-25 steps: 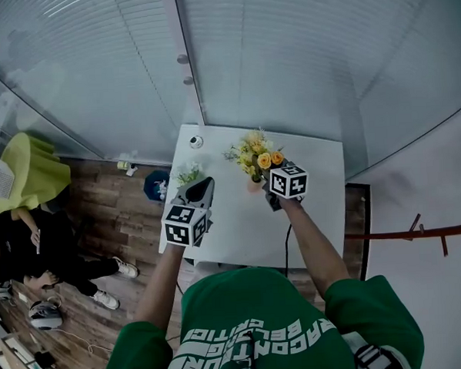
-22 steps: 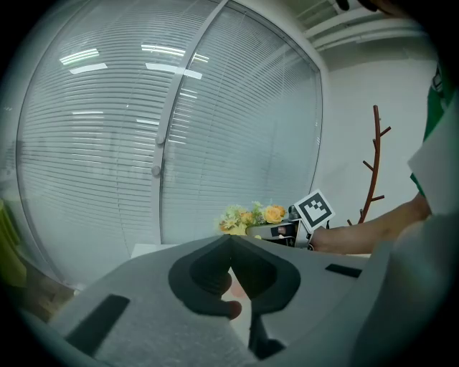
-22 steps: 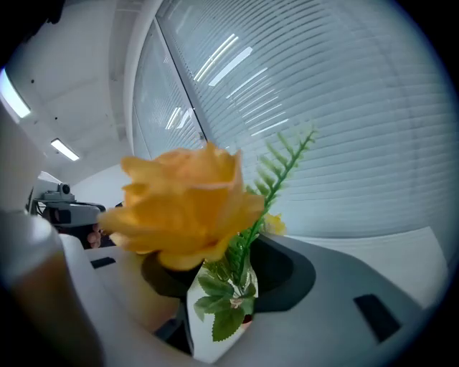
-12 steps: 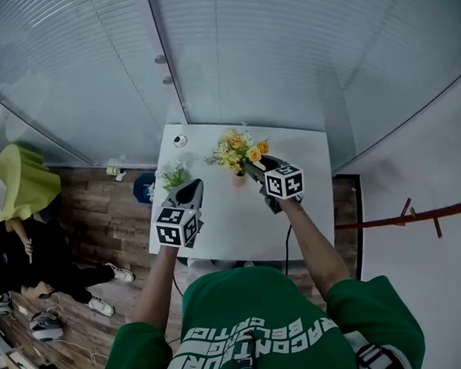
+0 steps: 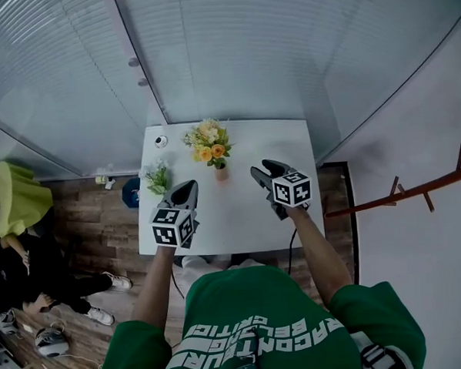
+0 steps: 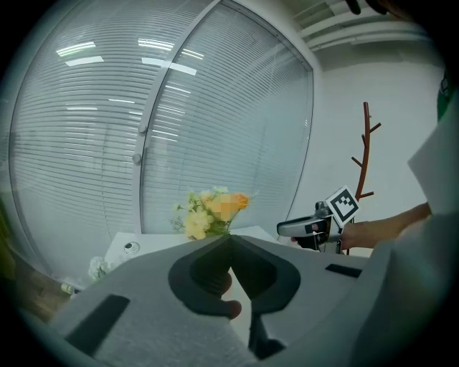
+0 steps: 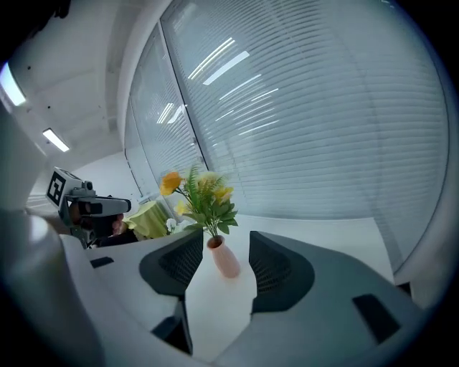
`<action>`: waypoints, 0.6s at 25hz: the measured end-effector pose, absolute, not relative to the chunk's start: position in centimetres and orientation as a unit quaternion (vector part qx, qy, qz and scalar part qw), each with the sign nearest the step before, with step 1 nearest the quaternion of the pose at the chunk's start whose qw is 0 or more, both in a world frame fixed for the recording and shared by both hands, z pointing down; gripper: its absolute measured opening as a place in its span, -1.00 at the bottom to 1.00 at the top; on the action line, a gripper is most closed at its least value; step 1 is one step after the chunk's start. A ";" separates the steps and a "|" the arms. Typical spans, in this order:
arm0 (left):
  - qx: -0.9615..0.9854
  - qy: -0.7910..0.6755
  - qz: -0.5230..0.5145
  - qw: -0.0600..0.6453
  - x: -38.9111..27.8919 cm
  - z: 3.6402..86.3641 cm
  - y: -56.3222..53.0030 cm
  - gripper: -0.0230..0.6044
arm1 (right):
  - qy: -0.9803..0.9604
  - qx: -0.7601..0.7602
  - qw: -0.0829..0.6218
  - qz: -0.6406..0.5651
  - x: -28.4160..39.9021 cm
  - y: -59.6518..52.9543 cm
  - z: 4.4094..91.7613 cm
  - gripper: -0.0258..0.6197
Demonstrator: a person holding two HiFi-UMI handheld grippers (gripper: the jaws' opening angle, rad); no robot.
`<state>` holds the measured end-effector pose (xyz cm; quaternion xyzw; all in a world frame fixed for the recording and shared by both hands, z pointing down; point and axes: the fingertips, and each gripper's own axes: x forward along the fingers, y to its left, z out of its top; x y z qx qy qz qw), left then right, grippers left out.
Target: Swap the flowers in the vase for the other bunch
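Vase [image 5: 221,173] of yellow flowers [image 5: 207,142] upright on tabletop [image 5: 239,210], clear of all fingers [image 7: 280,269].
Right gripper [image 5: 262,169] fingers just opened, empty (vase framed in their gap, untouched); left gripper [image 5: 190,186] fingers closed on nothing; white bunch [image 5: 157,177] lies at tabletop's left edge.

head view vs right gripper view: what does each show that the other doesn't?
Head view only: the marker cube on the right gripper, a small round object, the wooden floor. Right gripper view only: its jaws from behind, apart, just opened, nothing between the pads. Both: white table, vase, yellow flowers, left gripper.
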<state>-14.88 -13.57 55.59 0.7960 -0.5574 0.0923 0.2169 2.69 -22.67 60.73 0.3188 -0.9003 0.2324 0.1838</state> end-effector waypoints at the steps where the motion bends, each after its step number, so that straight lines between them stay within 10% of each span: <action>1: 0.798 -0.555 0.092 0.218 -14.4 55.7 -13.4 -0.92 | -0.900 0.325 0.183 0.227 3.5 -22.2 60.5 -0.29; 15: 0.808 -0.540 0.092 0.217 -11.2 55.9 -12.2 -0.92 | -0.892 0.385 0.162 0.175 8.8 -16.6 56.9 -0.87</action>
